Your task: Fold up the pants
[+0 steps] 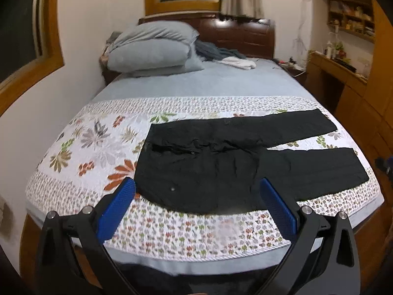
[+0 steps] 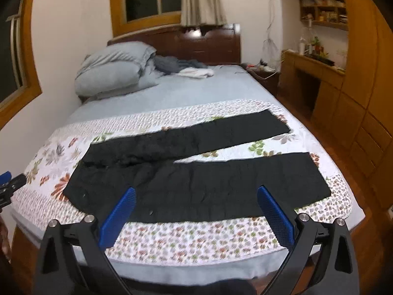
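Observation:
Black pants (image 1: 221, 162) lie flat across the foot of the bed on a floral quilt (image 1: 93, 142), waist to the left, both legs spread apart and pointing right. In the right wrist view the same pants (image 2: 196, 184) show their two legs split by a strip of quilt. My left gripper (image 1: 196, 186) hovers open over the near waist and hip area, blue fingers (image 1: 118, 209) wide apart, nothing between them. My right gripper (image 2: 195, 191) hangs open above the near leg. Neither one touches the cloth.
Grey pillows (image 1: 152, 49) and loose clothes (image 1: 228, 56) sit by the dark headboard. A wooden desk and shelves (image 1: 343, 56) line the right wall. The other gripper's tip (image 2: 9, 184) shows at the left edge of the right wrist view. Wooden floor runs beside the bed.

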Demonstrator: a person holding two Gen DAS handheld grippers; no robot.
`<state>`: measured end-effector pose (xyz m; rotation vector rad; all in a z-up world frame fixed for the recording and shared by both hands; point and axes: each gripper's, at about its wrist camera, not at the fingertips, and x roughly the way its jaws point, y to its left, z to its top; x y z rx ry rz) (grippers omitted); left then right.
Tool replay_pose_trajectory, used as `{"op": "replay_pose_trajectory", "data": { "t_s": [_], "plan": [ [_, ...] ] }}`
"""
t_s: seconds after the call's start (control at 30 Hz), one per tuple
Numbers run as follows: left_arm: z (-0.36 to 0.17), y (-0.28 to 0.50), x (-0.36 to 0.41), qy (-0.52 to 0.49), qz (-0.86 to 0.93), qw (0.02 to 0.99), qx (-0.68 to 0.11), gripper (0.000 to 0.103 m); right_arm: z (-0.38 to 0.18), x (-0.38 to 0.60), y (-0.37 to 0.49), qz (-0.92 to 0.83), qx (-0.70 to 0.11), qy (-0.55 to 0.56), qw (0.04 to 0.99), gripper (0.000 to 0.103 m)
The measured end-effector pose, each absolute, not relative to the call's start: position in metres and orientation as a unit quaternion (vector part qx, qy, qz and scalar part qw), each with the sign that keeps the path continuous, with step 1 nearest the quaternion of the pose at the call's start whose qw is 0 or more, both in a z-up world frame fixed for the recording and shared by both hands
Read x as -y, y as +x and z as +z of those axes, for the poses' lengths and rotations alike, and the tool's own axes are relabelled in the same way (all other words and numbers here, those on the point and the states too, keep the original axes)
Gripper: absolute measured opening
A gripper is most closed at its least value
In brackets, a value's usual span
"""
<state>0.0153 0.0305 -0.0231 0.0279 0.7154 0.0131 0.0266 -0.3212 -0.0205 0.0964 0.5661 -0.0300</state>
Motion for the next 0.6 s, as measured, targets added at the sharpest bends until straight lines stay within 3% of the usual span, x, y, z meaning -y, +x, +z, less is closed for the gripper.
{"op": "replay_pose_trajectory", "data": {
  "t_s": [0.17, 0.37, 0.4, 0.43, 0.47, 0.5, 0.53, 0.6],
  "plan": [
    [-0.055, 0.033, -0.066, -0.032, -0.032, 0.913, -0.404, 0.1, -0.021, 0.345, 0.018, -0.005, -0.262, 0.064, 0.963, 0.1],
    [-0.098, 0.054, -0.157, -0.201, -0.034, 0.882, -0.425, 0.099, -0.047, 0.384, 0.031, 0.006, -0.314, 0.097, 0.944, 0.099],
    [-0.108, 0.059, -0.172, -0.227, -0.029, 0.875, -0.426, 0.096, -0.056, 0.391, 0.035, 0.008, -0.329, 0.098, 0.939, 0.088],
    [-0.114, 0.061, -0.181, -0.242, -0.024, 0.872, -0.424, 0.078, -0.063, 0.396, 0.039, 0.01, -0.34, 0.097, 0.935, 0.068],
    [-0.122, 0.065, -0.191, -0.259, -0.016, 0.868, -0.424, 0.054, -0.071, 0.4, 0.042, 0.011, -0.35, 0.098, 0.931, 0.056],
    [-0.135, 0.072, -0.203, -0.29, -0.012, 0.853, -0.434, 0.047, -0.08, 0.406, 0.045, 0.015, -0.361, 0.106, 0.926, 0.036],
    [-0.147, 0.079, -0.211, -0.32, -0.02, 0.84, -0.438, 0.04, -0.091, 0.414, 0.051, 0.022, -0.376, 0.125, 0.918, 0.032],
    [-0.164, 0.093, -0.223, -0.349, -0.018, 0.823, -0.447, 0.041, -0.112, 0.433, 0.059, 0.033, -0.397, 0.168, 0.902, 0.032]
  ]
}}
